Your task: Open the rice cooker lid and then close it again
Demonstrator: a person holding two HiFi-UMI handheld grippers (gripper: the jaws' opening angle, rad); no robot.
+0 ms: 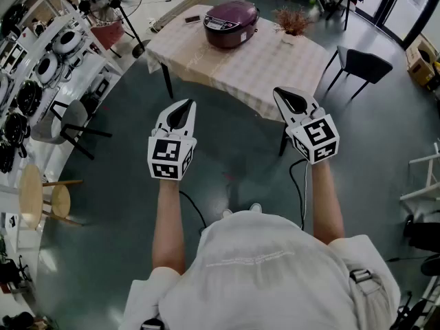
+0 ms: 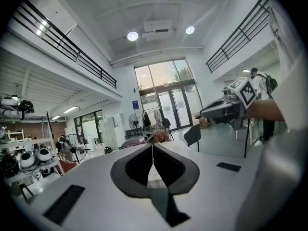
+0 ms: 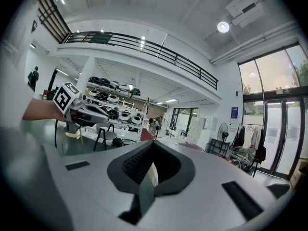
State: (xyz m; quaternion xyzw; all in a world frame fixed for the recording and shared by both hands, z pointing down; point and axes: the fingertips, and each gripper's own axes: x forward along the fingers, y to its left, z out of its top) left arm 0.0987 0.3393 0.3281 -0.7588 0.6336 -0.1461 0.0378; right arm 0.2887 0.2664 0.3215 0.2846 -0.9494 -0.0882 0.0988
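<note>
The left gripper (image 1: 181, 108) and right gripper (image 1: 292, 102) are held nearly level above the floor (image 1: 227, 150), well short of the worktop (image 1: 275, 71). Both pairs of jaws are clenched, with nothing between them. The cooker (image 1: 231, 25), its lid (image 1: 235, 10) shut, is located at the worktop's far side.

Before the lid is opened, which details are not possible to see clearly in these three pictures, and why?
- Rice cooker lid release and panel print: head view, too far and too small.
- Small dark object beside it on the table: head view, too small to identify.
- Cooker in the left gripper view: mostly hidden behind the shut left claw.
</note>
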